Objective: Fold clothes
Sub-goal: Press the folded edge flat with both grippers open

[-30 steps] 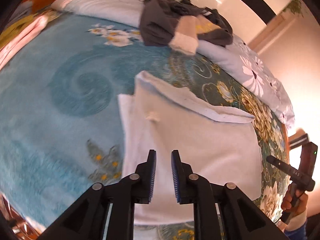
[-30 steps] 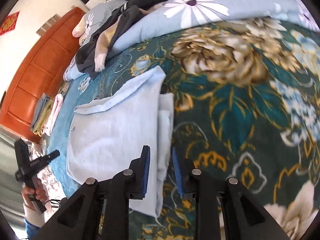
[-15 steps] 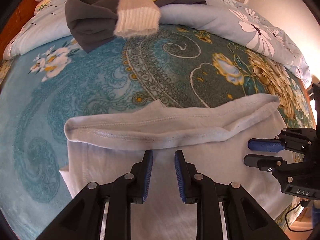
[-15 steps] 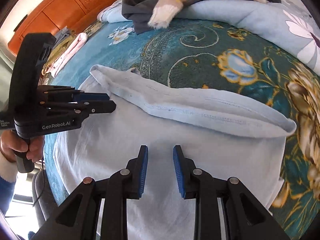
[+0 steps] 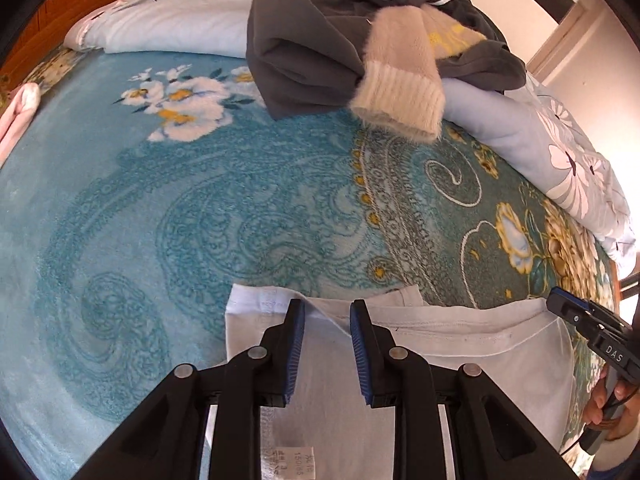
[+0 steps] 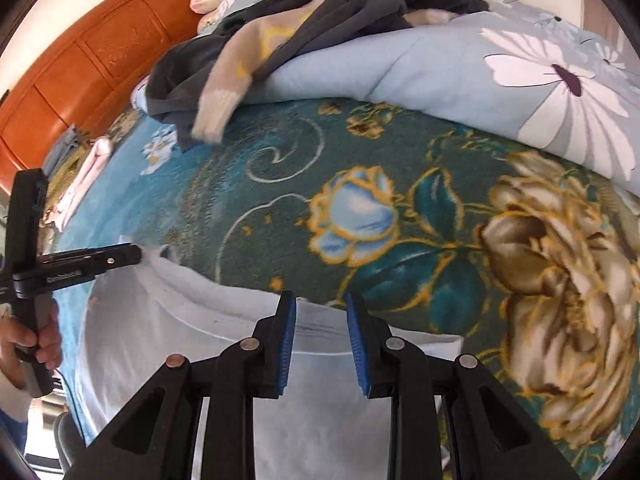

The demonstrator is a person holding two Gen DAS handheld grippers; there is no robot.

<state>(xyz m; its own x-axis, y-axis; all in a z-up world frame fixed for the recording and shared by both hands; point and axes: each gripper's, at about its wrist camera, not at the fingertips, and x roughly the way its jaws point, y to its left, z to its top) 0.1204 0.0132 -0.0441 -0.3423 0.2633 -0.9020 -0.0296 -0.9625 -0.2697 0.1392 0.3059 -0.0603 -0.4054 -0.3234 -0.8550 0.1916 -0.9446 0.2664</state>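
White garment point(image 5: 460, 360) lies flat on the bed's blanket point(image 5: 200, 220). Left gripper point(image 5: 327, 312) at six o'clock, opening over its far hem, empty; right gripper point(image 6: 321, 314) part open, empty. Risk: pinching only one layer, skewing the fold.

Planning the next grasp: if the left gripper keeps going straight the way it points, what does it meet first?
Probably the far hem of the pale shirt, near its left corner: the left gripper points down at it, jaws opening with nothing between them. Just beyond lies the blanket. Depth is uncertain.
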